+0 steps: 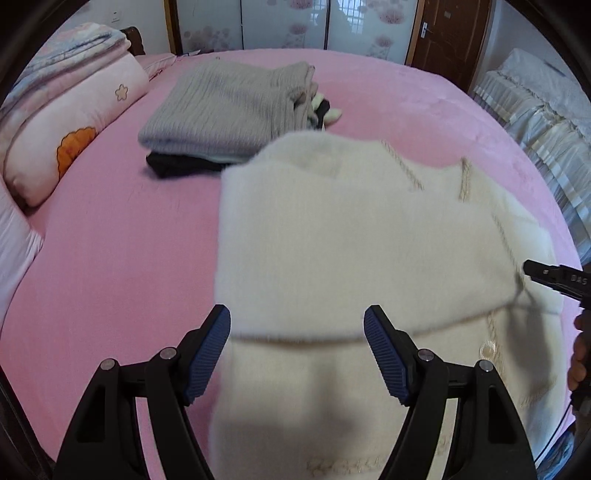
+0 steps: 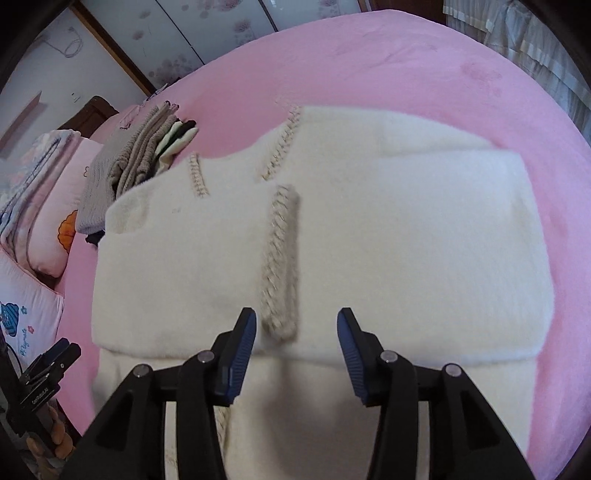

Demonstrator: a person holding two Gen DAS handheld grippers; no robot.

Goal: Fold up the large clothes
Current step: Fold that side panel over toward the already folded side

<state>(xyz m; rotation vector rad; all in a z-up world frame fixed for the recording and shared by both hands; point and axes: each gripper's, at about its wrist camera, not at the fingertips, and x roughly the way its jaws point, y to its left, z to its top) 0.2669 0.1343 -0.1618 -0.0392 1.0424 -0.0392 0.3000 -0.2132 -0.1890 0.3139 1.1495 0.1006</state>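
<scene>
Pink bed, floral wardrobe doors, perhaps frosted.

Folded cream sweater, pink bedsheet

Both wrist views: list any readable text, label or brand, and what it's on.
"DAS": white letters on the right tongs, cut off at the left wrist view's edge.
"GelRobot.AI"-like print: on the left tongs in the right wrist view, too small to read surely.
Cursive word on the cartoon pillow: too blurred to read.
White sweater: no text.
</scene>
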